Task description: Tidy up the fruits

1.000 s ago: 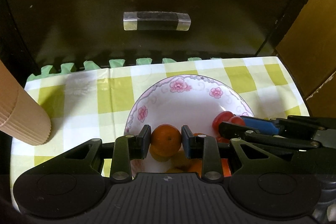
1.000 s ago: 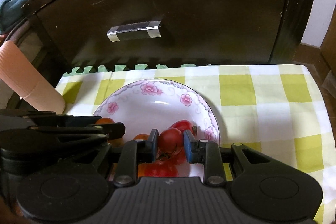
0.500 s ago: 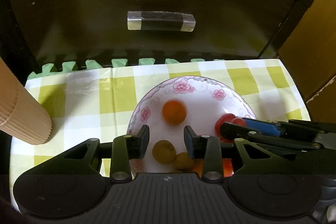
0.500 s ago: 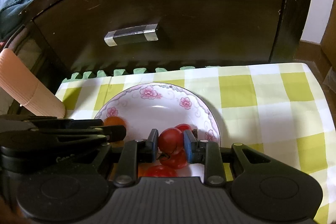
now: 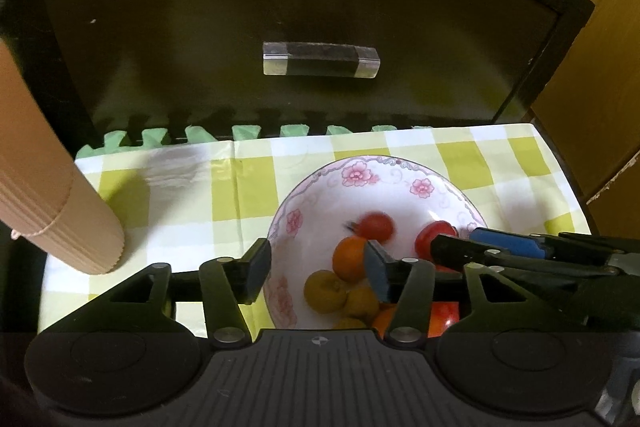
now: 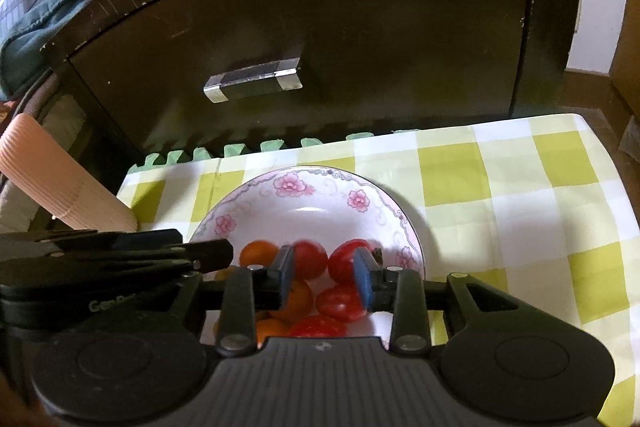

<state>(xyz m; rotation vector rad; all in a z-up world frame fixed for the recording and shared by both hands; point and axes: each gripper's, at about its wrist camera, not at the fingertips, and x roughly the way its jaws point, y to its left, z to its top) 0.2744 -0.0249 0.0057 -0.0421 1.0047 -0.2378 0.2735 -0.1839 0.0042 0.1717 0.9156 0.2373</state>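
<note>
Looking down from both wrist cams: dark cabinet [image 5: 304, 7] fills the bg, drawer front w/ a clear-ended handle [image 5: 320, 59]. Below it a yellow/white check cloth [image 6: 500, 187] over a green foam mat [image 5: 248, 133] whose toothed edge pokes out at the far side. Ribbed tan tube [image 5: 52, 195] leans in at left, its end on the cloth, apart from the bowl. Floral white bowl [image 5: 400, 171] sits mid-cloth and holds all the fruit: oranges [image 5: 350, 259] and yellowish citrus [image 5: 325, 291] on the left half, tomatoes [image 6: 346, 303] on the right half, pile at the near side. One tomato [image 5: 374, 226] is motion-blurred, loose in the bowl past the pile. L gripper [image 5: 316, 273] over the bowl's near-left rim, jaws have just been opening, now wide apart, nothing clamped; the citrus seen between them lies lower, in the bowl. R gripper [image 6: 323, 277] over the near-right part of the bowl, jaws have just been opening a little, blue pads [image 6: 362, 279] clear of the fruit, nothing gripped; tomatoes seen thru the gap rest in the bowl. Each gripper's fingers show at the edge of the other cam, side by side above the bowl.
</note>
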